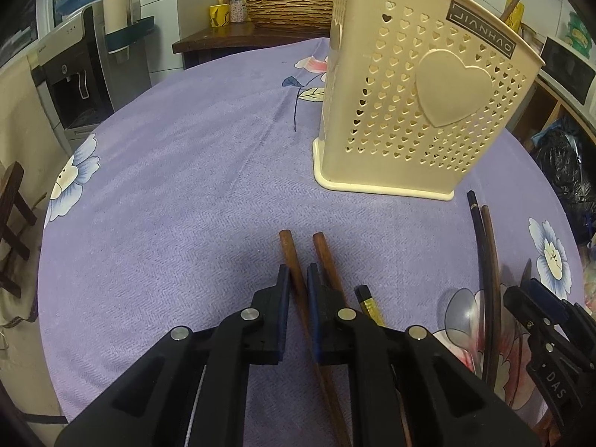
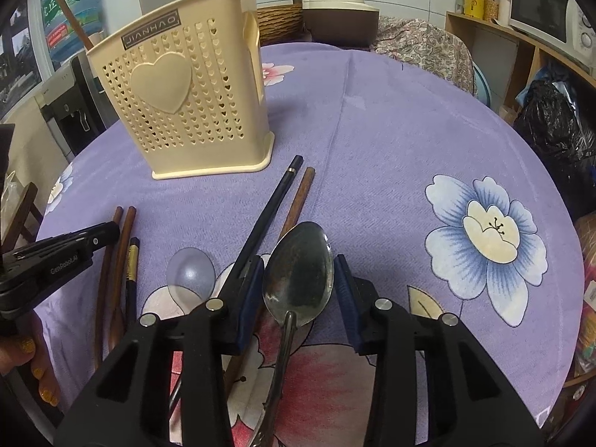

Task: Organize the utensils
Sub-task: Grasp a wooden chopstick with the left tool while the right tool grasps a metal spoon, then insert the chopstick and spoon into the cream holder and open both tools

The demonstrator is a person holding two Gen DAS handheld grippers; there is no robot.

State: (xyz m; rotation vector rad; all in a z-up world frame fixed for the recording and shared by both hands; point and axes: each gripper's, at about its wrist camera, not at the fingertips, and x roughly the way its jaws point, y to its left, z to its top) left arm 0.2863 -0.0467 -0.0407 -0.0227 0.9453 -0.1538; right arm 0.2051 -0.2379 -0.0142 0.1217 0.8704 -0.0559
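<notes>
A cream perforated utensil holder (image 1: 409, 111) with a heart stands on the purple cloth; it also shows in the right wrist view (image 2: 186, 104). My left gripper (image 1: 298, 275) has its jaws narrowly apart around a brown chopstick (image 1: 294, 260) lying on the cloth; a second brown chopstick (image 1: 327, 260) lies just right of it. My right gripper (image 2: 300, 275) is open around the bowl of a dark metal spoon (image 2: 298, 272). A black chopstick (image 2: 268, 216) and a brown one (image 2: 298, 197) lie left of the spoon. A second spoon (image 2: 192, 272) lies further left.
A black-and-gold chopstick (image 2: 131, 264) lies by the left gripper (image 2: 67, 249). A water dispenser (image 1: 70, 74) stands left. A shelf with a microwave (image 2: 540, 11) and a black bag (image 2: 555, 119) stand right. A rice cooker (image 2: 339, 15) sits beyond the table.
</notes>
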